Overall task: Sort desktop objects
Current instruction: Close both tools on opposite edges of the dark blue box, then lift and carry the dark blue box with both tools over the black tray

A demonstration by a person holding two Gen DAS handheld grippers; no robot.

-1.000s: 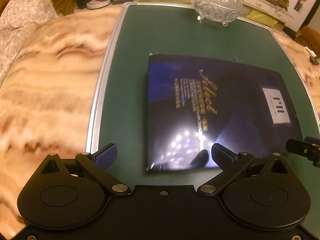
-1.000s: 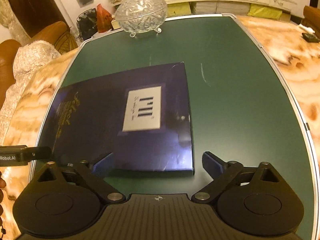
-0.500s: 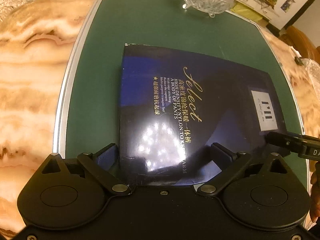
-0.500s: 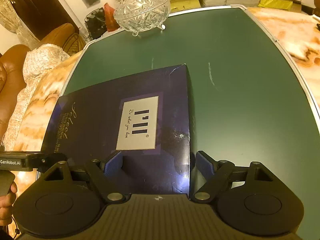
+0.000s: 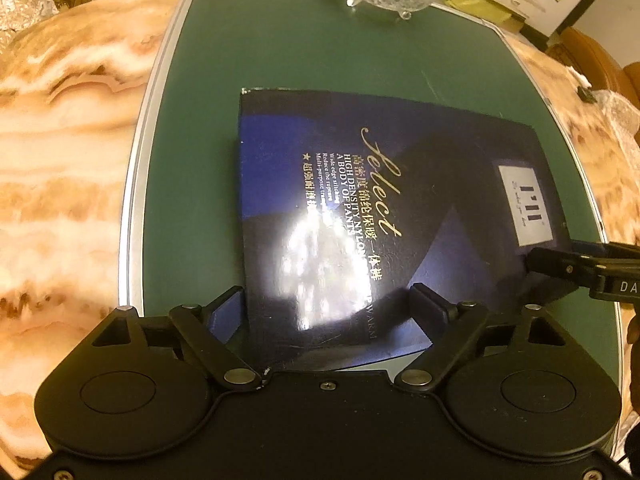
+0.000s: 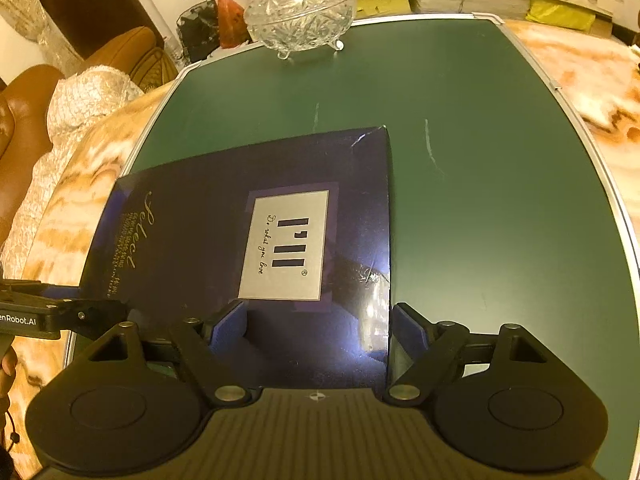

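A flat dark blue box (image 5: 360, 200) with gold lettering and a grey label lies on the green mat (image 5: 320, 52). My left gripper (image 5: 328, 300) is open at the box's near left corner. Its left finger stands beside the box's left edge and its right finger stands over the lid. My right gripper (image 6: 318, 312) is open at the near right corner of the box (image 6: 200, 240), one finger over the lid and the other just past the right edge. Each gripper's tip shows in the other's view, at the box's near edge.
A lidded cut-glass bowl (image 6: 300, 12) on small feet stands at the mat's far edge. The mat has a metal rim and rests on a marble table (image 5: 60, 160). Bare mat (image 6: 500, 200) lies right of the box. Sofas and cabinets stand beyond the table.
Both grippers have moved forward over the box's near edge, so its corners now sit between their fingers. Both pairs of fingers have narrowed slightly. The box has stayed in place.
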